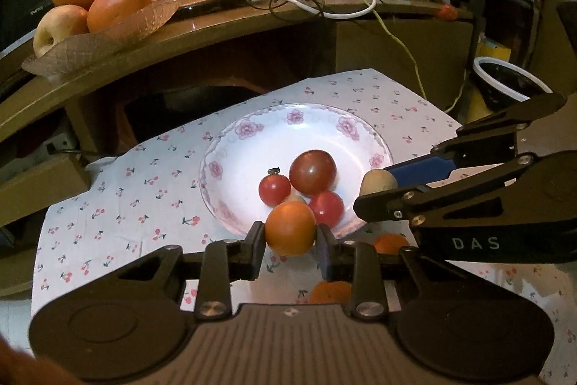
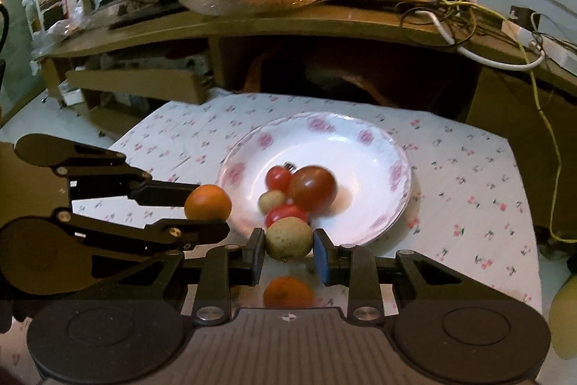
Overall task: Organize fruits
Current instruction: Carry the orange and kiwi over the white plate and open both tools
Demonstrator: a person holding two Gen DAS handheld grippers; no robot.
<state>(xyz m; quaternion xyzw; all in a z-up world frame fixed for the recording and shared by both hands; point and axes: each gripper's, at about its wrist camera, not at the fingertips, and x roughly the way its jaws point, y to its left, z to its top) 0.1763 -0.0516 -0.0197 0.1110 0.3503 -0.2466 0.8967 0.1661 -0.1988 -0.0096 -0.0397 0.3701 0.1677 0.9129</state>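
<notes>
Partly done: tomatoes [image 1: 312, 171] already on plate [image 1: 252, 147] mid-frame, left gripper [image 1: 290, 235] fingers closed on small orange [image 1: 290, 228], right gripper [image 2: 288, 246] fingers clasping brownish fruit [image 2: 288, 238], two oranges [image 1: 331, 291] left on bench [image 1: 108, 204] at bottom.

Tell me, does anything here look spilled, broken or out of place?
Nothing spilled or broken. The only stray: a small orange fruit lies on the cloth, outside the plate, below the right claw.
</notes>
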